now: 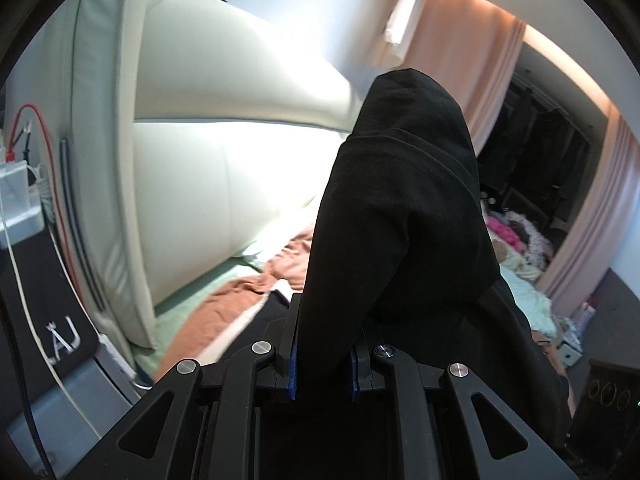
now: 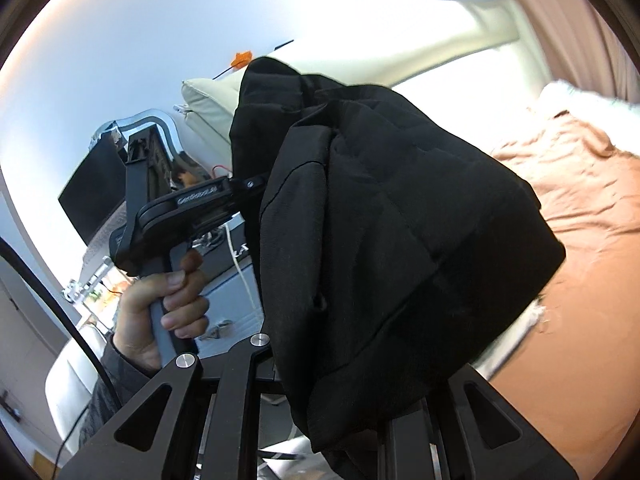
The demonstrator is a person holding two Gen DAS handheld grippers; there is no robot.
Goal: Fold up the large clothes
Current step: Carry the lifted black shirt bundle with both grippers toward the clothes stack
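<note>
Soft, matte black garment [image 1: 400, 208] bunches in rounded folds toward twelve o'clock, pinched by the left gripper [image 1: 323, 368]; the right gripper's [image 2: 340, 380] covered jaws: cannot tell.

The black garment [image 2: 384, 240] hides the right tongs' [image 2: 352, 392] tips and much of the bed [image 2: 592, 200]; far clutter [image 1: 520, 240] is blurred.

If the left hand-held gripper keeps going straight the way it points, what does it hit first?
Past the black garment clamped in the left hand-held gripper, probably the rust-coloured cover on the bed, short of the white headboard. Depth is unclear.
</note>
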